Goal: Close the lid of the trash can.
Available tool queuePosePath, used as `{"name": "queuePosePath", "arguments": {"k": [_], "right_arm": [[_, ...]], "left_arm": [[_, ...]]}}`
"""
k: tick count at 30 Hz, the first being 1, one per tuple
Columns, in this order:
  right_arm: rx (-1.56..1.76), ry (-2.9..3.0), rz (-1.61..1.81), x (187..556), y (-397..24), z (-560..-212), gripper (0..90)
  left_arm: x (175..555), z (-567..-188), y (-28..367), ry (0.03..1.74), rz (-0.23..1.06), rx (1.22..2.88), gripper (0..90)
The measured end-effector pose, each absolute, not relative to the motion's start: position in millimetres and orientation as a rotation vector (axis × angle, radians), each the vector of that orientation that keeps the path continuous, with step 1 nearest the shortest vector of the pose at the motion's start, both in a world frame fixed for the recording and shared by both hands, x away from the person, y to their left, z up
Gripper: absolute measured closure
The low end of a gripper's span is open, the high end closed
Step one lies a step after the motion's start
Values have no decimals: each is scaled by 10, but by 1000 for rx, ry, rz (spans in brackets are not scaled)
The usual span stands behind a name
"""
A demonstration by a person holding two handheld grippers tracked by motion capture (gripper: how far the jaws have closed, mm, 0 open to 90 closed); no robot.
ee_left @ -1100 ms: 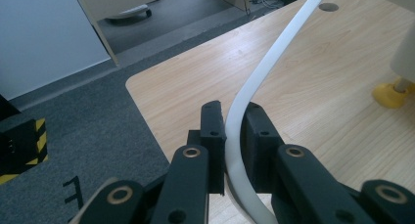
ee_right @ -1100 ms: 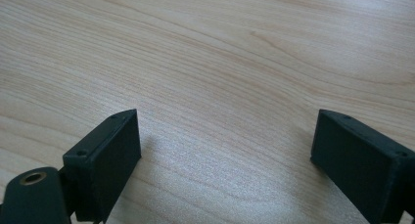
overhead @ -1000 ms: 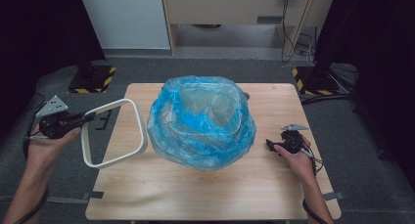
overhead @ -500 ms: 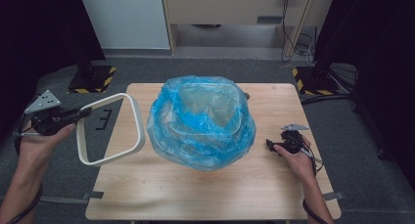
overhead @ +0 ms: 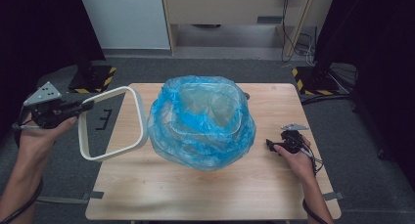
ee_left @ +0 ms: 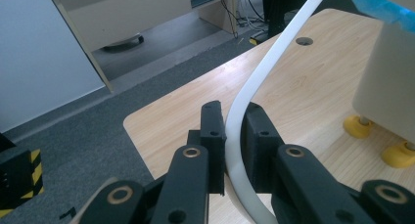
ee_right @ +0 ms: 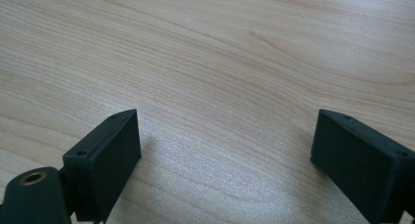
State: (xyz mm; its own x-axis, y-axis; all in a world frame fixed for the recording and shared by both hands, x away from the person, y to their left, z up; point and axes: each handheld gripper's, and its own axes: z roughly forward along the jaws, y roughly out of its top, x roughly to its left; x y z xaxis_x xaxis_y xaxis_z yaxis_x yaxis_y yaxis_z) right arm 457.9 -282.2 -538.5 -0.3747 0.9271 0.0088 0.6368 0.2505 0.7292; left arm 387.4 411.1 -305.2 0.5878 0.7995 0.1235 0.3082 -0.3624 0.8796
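In the high view the left gripper (overhead: 80, 106) is raised at the table's left edge, holding a white rounded ring frame (overhead: 140, 117) by 1 side, so the frame hangs tilted over the left part of the wooden table (overhead: 205, 194). The left gripper view adds the close detail: its 2 black jaws are clamped on the frame's thin white rim (ee_left: 235, 136), 1 jaw on each face. That view also shows a pale bin wall (ee_left: 386, 87) standing on yellow feet (ee_left: 359, 126), which the high view hides under plastic.

At the table's middle stands the bin (overhead: 208, 106), wrapped in a crumpled blue translucent bag (overhead: 200, 136); what lies inside cannot be told.

At the right, the right gripper (overhead: 270, 145) rests low on the tabletop. The right gripper view shows its jaws spread wide apart over bare wood (ee_right: 220, 62), with nothing between them.
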Motion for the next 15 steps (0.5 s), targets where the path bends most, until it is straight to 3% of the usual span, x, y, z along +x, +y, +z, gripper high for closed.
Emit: {"name": "queuePosePath", "arguments": {"k": [15], "right_arm": [[1423,2103,917,4580,-2822,-5385,110]], "left_arm": [[3883,-2850,4008,849,712,1940,805]]}}
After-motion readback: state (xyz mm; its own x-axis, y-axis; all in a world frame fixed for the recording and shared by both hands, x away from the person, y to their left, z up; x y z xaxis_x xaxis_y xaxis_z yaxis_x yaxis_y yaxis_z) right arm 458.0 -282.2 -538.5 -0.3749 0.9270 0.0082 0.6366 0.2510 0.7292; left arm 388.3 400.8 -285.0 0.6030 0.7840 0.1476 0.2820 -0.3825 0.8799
